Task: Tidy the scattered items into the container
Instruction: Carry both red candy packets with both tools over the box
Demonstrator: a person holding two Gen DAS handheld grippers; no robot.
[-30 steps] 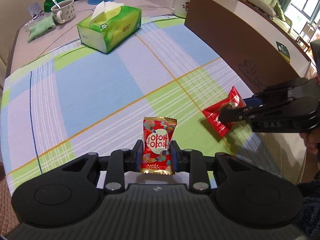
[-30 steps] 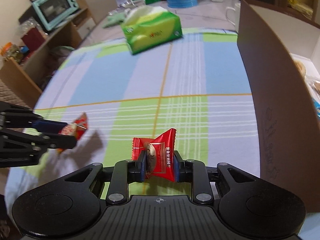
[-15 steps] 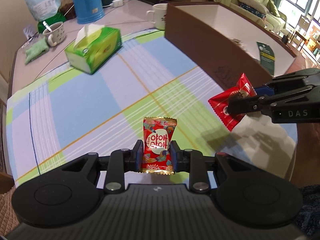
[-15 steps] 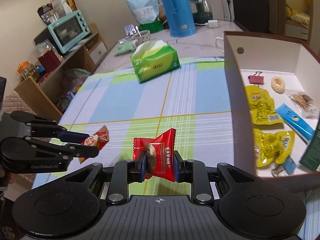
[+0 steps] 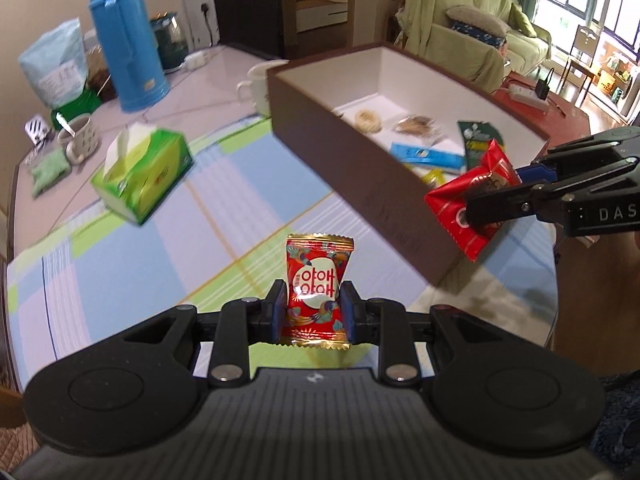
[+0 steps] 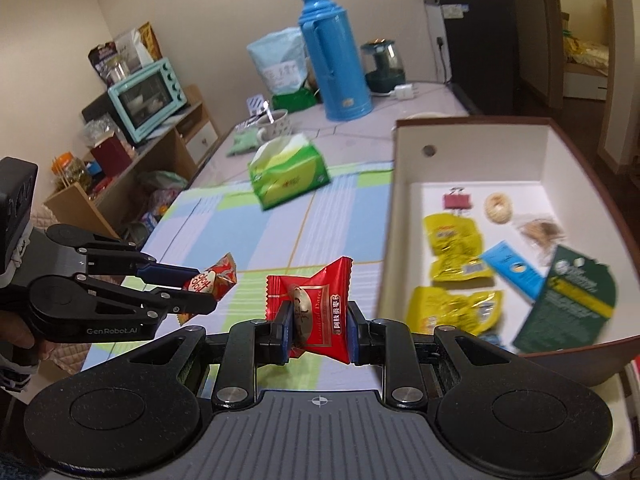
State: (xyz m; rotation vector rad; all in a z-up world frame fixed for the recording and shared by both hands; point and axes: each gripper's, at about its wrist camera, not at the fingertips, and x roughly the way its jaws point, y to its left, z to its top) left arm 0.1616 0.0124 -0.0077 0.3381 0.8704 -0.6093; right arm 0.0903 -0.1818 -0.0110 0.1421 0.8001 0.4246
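Two grippers up, each with one red packet. The left gripper [image 5: 314, 307] pinches a red sweet packet [image 5: 318, 293] with white Korean-looking lettering, held above the checked tablecloth [image 5: 120, 272]. The right gripper [image 6: 319, 330], at three o'clock of it, clamps a red date packet [image 6: 316, 312] reading "Candied Dates", just short of the brown box [image 6: 390, 216]. Inside: three yellow packets, one blue sachet [image 6: 512, 272], one green carton [image 6: 568, 300]. One tissue pack [image 6: 288, 172] at twelve o'clock; "GenRobot.AI" shows on the left gripper.

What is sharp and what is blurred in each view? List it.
Left wrist view: the held candy is sharp, the tissue box and brown box are motion-smeared, windows glare at top right. Right wrist view: the date candy is sharp, the green packet is smeared.
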